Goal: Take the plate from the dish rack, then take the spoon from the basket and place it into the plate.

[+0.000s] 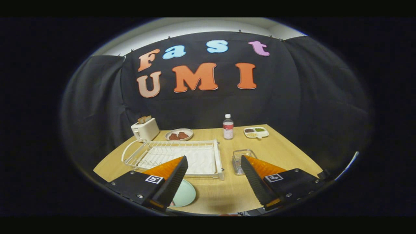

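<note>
The gripper (214, 177) is hovering above the near part of the table (292, 152) with its two fingers standing wide apart and gripping nothing. The pale green plate (185, 194) is lying flat on the wood just beside the left finger, partly hidden under it, so it is already out of the dish rack (175, 156). The rack is sitting just ahead of the left finger and looking bare of dishes.

The small wire basket (242, 159) is standing just ahead of the right finger, its near side covered by the fingertip. I cannot make out the spoon through the mesh; it is too small to tell. Judging by this, the spoon step is the one in hand.

A spoon is likely to be light, stiff and slippery, with a thin handle that may twist between the pads. If the handle is standing up out of the basket, pinching it across its flat faces near the upper part seems wisest, then lifting straight up so the bowl is not catching on the wires. The basket itself looks light and may be dragged along.

Beyond the rack a toaster (145, 129), a dish of food (179, 134), a bottle (228, 126) and a divided tray (256, 132) are standing well apart from the fingers.
</note>
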`<state>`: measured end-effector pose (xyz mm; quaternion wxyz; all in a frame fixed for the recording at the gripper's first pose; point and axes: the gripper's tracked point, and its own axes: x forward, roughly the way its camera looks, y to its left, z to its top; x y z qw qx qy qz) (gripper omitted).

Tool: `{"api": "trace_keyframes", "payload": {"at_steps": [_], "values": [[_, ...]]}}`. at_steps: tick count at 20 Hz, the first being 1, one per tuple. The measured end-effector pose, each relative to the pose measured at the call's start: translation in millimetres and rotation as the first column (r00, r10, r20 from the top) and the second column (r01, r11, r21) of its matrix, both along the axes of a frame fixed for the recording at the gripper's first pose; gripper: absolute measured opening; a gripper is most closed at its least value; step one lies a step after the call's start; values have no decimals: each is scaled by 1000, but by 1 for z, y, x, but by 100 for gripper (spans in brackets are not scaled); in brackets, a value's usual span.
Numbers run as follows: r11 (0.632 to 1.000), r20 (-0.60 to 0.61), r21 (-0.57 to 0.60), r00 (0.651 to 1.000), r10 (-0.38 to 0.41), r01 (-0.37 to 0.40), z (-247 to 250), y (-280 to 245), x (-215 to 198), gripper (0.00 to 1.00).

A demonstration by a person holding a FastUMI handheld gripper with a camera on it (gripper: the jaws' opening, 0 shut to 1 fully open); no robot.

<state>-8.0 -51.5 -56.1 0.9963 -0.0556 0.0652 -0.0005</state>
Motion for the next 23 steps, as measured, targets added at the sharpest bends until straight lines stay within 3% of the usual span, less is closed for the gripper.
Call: {"api": "trace_keyframes", "payload": {"at_steps": [7,23], "values": [[998,89,20,994,-62,61,47,-27,-1,98],[995,138,30,986,-95,92,59,-35,7,98]]}}
